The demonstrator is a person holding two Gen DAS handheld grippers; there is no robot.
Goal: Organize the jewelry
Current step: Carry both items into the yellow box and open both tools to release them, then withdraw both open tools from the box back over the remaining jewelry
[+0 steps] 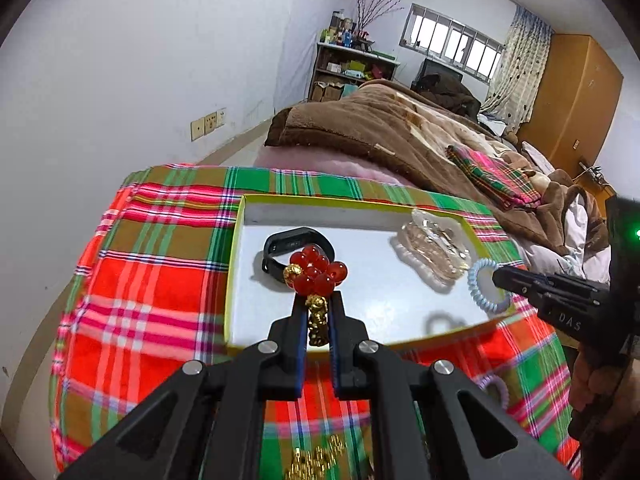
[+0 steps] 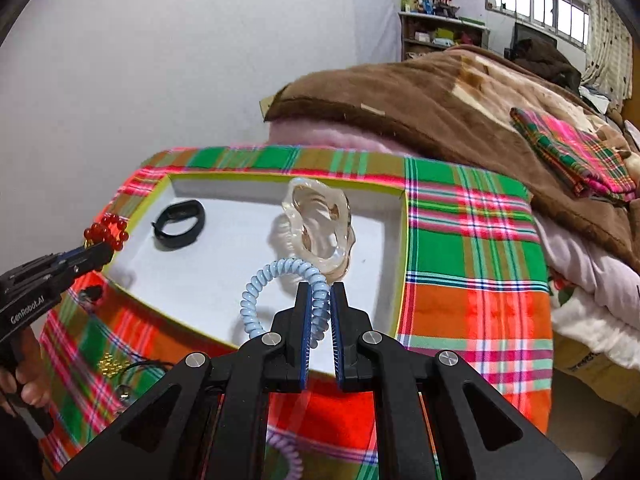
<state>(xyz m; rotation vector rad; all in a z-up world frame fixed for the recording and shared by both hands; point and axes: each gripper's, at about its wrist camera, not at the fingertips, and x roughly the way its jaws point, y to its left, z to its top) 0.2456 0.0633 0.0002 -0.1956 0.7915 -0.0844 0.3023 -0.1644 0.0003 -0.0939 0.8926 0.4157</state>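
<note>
A shallow white box (image 1: 420, 330) (image 2: 248, 178) with a yellow rim lies on a plaid cloth. In it are a black wristband (image 1: 296, 246) (image 2: 180, 228) and a clear hair claw (image 1: 436, 250) (image 2: 320, 220). My left gripper (image 1: 318, 300) (image 2: 108, 250) is shut on a red bead bracelet (image 1: 316, 272) (image 2: 106, 232) with gold charms, held above the box's near edge. My right gripper (image 2: 320, 290) (image 1: 498, 278) is shut on a pale blue spiral hair tie (image 2: 280, 280) (image 1: 480, 280), which hangs over the box's right part.
On the plaid cloth (image 1: 152, 264) (image 2: 472, 256) near me lie a lilac spiral tie (image 1: 496, 390) (image 2: 286, 454) and gold jewelry (image 1: 316, 460) (image 2: 110, 362). A bed with a brown blanket (image 1: 380, 120) (image 2: 440, 92) lies beyond. A hand (image 2: 20, 384) grips the left tool.
</note>
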